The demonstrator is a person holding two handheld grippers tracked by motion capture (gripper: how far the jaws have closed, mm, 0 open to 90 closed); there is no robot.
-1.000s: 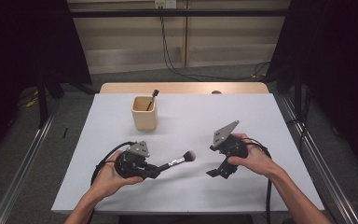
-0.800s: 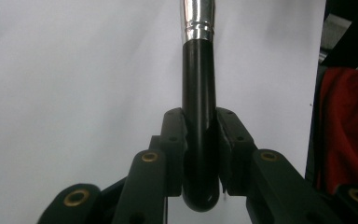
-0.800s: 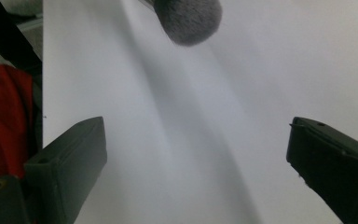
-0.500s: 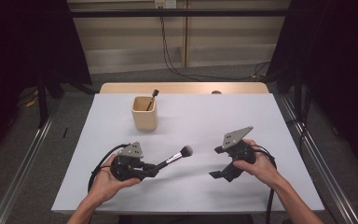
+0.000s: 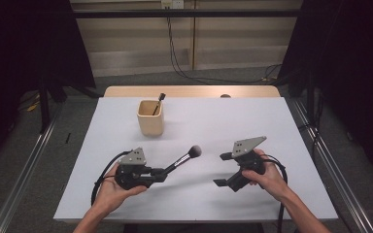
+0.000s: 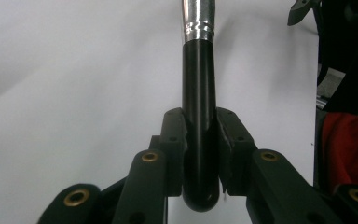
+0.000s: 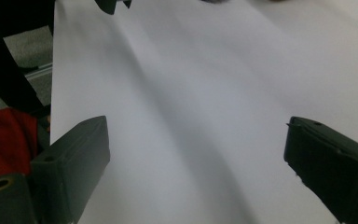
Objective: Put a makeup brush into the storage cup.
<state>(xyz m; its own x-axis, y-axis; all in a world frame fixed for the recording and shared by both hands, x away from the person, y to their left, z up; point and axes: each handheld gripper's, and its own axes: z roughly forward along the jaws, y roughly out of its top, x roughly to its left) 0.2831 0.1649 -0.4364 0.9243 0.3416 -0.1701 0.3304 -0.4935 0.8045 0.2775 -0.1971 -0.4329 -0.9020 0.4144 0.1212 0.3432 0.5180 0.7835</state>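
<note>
between the jaws of the left gripper (image 5: pixel 162 171), a black-handled makeup brush (image 5: pixel 182 160) sits clamped by the butt of its handle, the rounded end poking just behind the pads. in the left gripper view the handle (image 6: pixel 198 116) runs straight out ahead of the jaws to a silver ferrule, and in the high view the dark bristle head rises at a tilt beyond the fingertips, clear of the white table (image 5: pixel 223 126). the right gripper (image 5: pixel 222 169) is held in the person's right hand (image 5: pixel 267 175) with its jaws standing wide apart, nothing between them but bare table surface, as the right gripper view shows. well ahead of the left gripper's jaws stands a beige cup (image 5: pixel 150 118) with another brush (image 5: pixel 158 102) leaning inside it.
</note>
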